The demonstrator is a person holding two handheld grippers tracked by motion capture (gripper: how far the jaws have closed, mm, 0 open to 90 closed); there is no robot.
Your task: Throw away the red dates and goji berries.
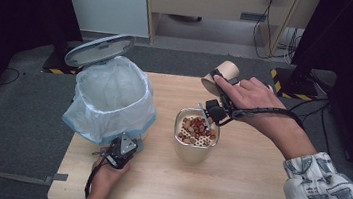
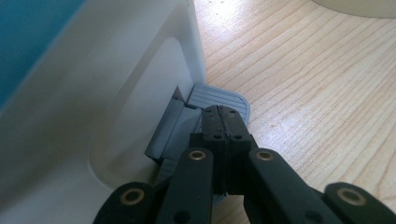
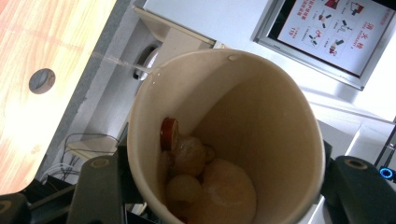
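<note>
A white pedal bin (image 1: pixel 110 92) lined with a clear bag stands at the table's left, its lid (image 1: pixel 98 49) tipped up. My left gripper (image 1: pixel 126 146) is shut, and its tips (image 2: pixel 222 114) rest on the grey pedal (image 2: pixel 219 97) at the bin's foot (image 2: pixel 93 116). My right gripper (image 1: pixel 224 83) is shut on a tan paper cup (image 1: pixel 229 69), tilted over a beige container (image 1: pixel 193 152) whose strainer holds red and brown bits (image 1: pixel 197 128). Inside the held cup (image 3: pixel 261 116), between my right gripper's (image 3: pixel 224 196) jaws, lie a red slice and pale lumps.
The wooden table (image 1: pixel 245 183) has free room at the front right. Grey floor, a cabinet, cables and dark stands lie beyond the far edge. A patterned sleeve (image 1: pixel 324 197) comes in from the bottom right.
</note>
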